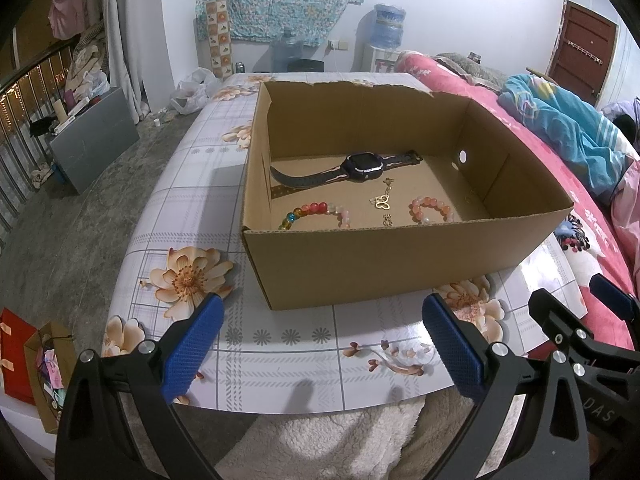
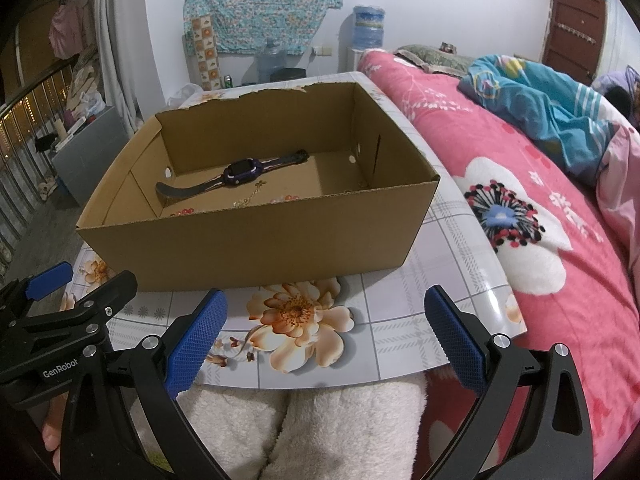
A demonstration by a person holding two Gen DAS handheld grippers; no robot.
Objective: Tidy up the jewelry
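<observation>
An open cardboard box [image 1: 400, 264] stands on the floral table [image 1: 280, 356]. Inside lie a dark purple smartwatch [image 1: 362, 168], a multicoloured bead bracelet [image 1: 316, 212], a gold chain with a butterfly charm [image 1: 382, 200] and a pink bead bracelet [image 1: 432, 208]. My left gripper [image 1: 320, 344] is open and empty, held over the table's near edge in front of the box. My right gripper [image 2: 324, 336] is open and empty too, beside the left one. In the right wrist view the box [image 2: 256, 240] shows the watch [image 2: 240, 172] and chain [image 2: 248, 198]; the bracelets are mostly hidden by the front wall.
A bed with a pink floral quilt [image 2: 540, 220] and a blue blanket [image 1: 560, 120] runs along the table's right side. White fluffy fabric [image 2: 328, 432] lies below the near table edge. Paper bags [image 1: 36, 364] stand on the floor at left.
</observation>
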